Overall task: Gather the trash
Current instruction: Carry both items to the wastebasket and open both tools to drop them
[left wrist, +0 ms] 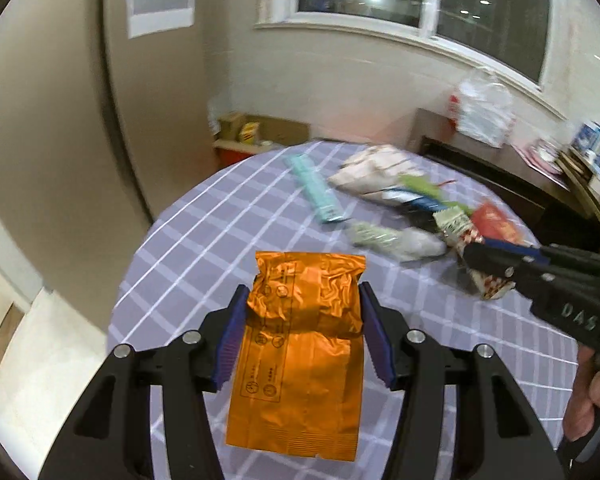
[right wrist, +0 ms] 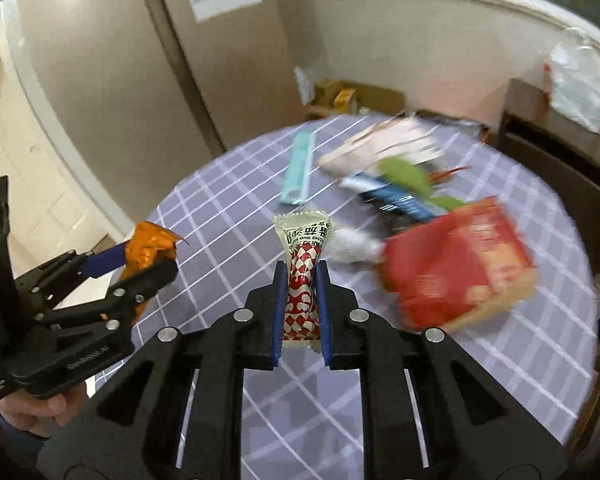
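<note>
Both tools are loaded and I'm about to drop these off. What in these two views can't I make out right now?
- Trash bin or bag: in neither view.
- Pile of wrappers: motion-blurred in both views, so its pieces can't be counted.
- Red packet: print smeared in the right wrist view; in the left wrist view the right tool partly covers it.
- Orange wrapper in the left tool: small print unreadable.
- Checkered wrapper: lower end hidden between the tool's fingers.

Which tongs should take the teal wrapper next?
Neither yet: left tongs hold the orange packet, right tongs the checkered wrapper. Once emptied, left looks closer to the teal wrapper.
</note>
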